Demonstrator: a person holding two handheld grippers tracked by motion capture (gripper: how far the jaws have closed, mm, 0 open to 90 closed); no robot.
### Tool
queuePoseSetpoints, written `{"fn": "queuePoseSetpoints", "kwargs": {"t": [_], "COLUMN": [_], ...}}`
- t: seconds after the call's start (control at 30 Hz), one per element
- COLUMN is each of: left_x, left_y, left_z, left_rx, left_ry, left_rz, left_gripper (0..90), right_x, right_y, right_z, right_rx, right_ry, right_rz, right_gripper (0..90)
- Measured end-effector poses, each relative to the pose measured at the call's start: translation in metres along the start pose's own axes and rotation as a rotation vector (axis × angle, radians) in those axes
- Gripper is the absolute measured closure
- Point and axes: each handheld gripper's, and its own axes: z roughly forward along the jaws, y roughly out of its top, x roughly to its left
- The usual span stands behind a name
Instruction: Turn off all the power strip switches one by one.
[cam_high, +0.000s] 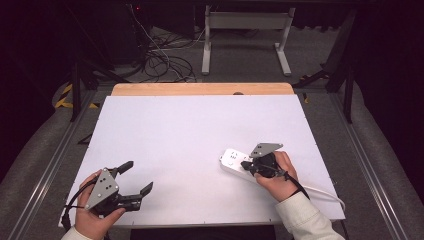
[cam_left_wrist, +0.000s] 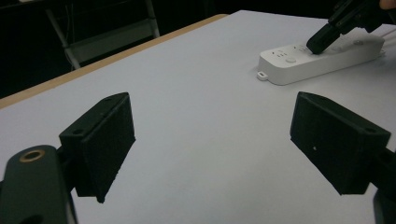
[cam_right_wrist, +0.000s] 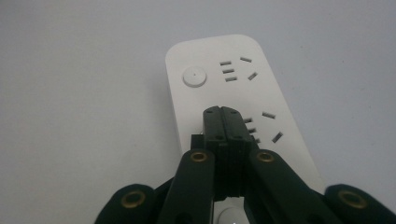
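My right gripper (cam_high: 248, 164) has its fingers pressed together over the power strip (cam_high: 233, 161); my left gripper (cam_high: 136, 178) gapes wide above the worktop (cam_high: 200, 130)

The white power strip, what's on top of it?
The right gripper, jaws shut, sits over the power strip. A round button and socket slots show; whatever lies beneath the jaws is covered.

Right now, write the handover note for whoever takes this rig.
Left gripper: open, empty, near the table's front left corner, apart from everything.
Right gripper: jaws shut together, nothing between them, tips down over the power strip, by the second socket group; contact cannot be confirmed.
Strip: lies flat at front right, cord trailing off to the right; round button at its far end, beyond the tips.
Done: right gripper brought to the strip.
Left: probably pressing the button; nothing plugged in.
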Motion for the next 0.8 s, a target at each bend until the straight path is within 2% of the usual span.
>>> {"fn": "queuePoseSetpoints", "kwargs": {"t": [0.1,0.6,0.7,0.8], "left_x": [-0.0008,-0.0006,-0.0004,-0.0003], "left_y": [-0.0004,0.0003,0.0005,0.0], "left_z": [0.0008,0.0008,0.0007,0.0005], "left_rx": [0.003,0.003,0.001,0.001], "left_ry": [-0.003,-0.006,-0.003,-0.004], "left_rz": [-0.016,-0.012,-0.01,-0.011], "left_gripper": [14.3,14.3,14.3,14.3], "right_x": [0.0,0.0012,0.0043,0.0008], "right_y": [-0.0006,0.001,0.003,0.0], "right_z": [-0.0001,0.0008,0.002,0.001], "right_rx": [-0.004,0.017,0.029,0.0], "right_ry": [0.001,0.015,0.004,0.011], "right_rz": [-0.011,-0.017,-0.022,0.011], "right_gripper": [90.0,90.0,90.0,90.0]}}
